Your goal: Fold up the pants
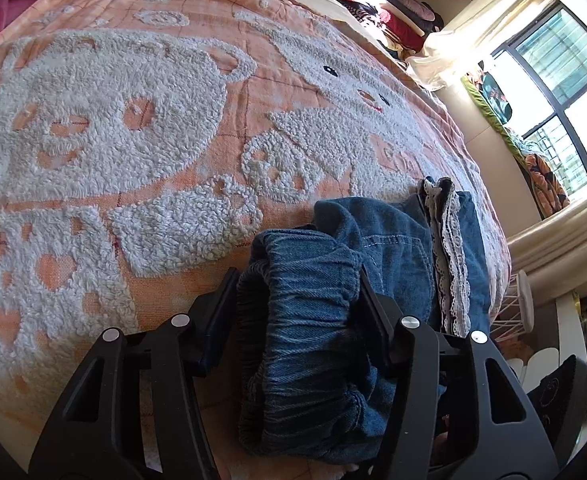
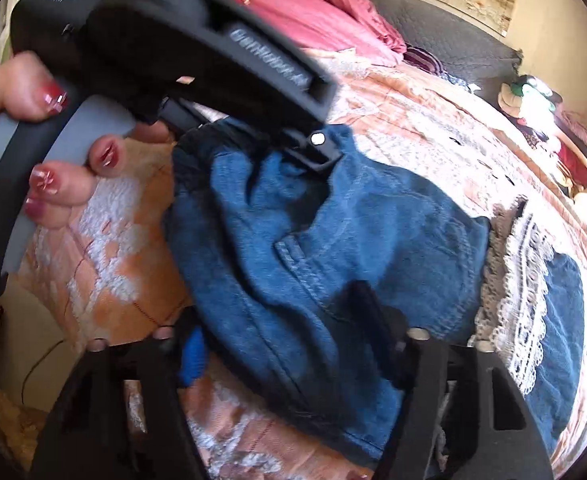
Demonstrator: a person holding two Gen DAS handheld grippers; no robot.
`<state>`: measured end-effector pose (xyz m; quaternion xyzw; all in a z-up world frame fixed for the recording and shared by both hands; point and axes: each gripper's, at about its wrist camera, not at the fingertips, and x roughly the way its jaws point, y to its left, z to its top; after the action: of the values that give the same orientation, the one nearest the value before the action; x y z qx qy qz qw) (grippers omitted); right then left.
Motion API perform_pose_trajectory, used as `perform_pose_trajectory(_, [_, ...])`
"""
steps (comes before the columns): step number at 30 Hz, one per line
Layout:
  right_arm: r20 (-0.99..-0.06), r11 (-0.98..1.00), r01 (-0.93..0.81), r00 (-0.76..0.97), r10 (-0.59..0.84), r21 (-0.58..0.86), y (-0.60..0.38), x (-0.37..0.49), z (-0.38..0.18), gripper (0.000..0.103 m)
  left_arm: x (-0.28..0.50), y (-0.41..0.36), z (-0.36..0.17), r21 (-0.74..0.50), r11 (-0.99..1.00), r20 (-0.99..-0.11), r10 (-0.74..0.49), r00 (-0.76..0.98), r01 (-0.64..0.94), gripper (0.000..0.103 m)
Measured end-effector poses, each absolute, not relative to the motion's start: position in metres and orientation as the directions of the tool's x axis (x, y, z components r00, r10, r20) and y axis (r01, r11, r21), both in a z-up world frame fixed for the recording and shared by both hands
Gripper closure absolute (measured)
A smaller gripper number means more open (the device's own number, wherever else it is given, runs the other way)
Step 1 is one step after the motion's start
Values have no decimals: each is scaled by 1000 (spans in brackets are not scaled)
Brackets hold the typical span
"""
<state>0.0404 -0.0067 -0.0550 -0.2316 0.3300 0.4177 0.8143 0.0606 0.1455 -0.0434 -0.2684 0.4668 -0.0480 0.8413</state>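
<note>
Blue denim pants (image 1: 377,248) with white lace trim (image 1: 449,248) lie bunched on the orange bedspread (image 1: 93,120). My left gripper (image 1: 297,276) has its jaws wide apart on either side of the elastic waistband (image 1: 305,320); the cloth fills the gap between them. In the right wrist view the pants (image 2: 353,232) lie folded over, with the lace (image 2: 521,280) at the right. My right gripper (image 2: 285,312) is open, its fingers on either side of the lower denim fold. The left gripper's body (image 2: 197,52) and the hand holding it (image 2: 57,188) hang above the waistband.
The bedspread carries fluffy white bear patterns (image 1: 105,112). A pink quilt (image 2: 317,16) lies at the head of the bed. Piled clothes (image 1: 373,4) sit beyond the far edge. A window (image 1: 557,80) and a white stool (image 1: 521,304) are at the right, past the bed's edge.
</note>
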Motion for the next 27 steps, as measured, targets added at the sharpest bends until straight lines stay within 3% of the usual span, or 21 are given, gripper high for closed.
perform_pose_trajectory(2, [-716,562,-826,421,557,-48,-17,48,-48,65,60,146,-39,-506,844,-756,-333,564,-180,56])
perform_pose_trajectory(7, [-672,586,-807,399,624,65,-43,59,-31,73,60,135,-15,-514,846,-730,-344,591,-143,57])
perform_pose_trajectory(24, [-550,724,-611,502,668,321,-161,80,-12,72,138,11,23,-503,864,-720,-428,546,15,57])
perform_pose_trajectory(27, [-546,738,-561,510,665,375,-179,87,-18,66,153,-13,17,-493,869,-738,-440,512,36,52])
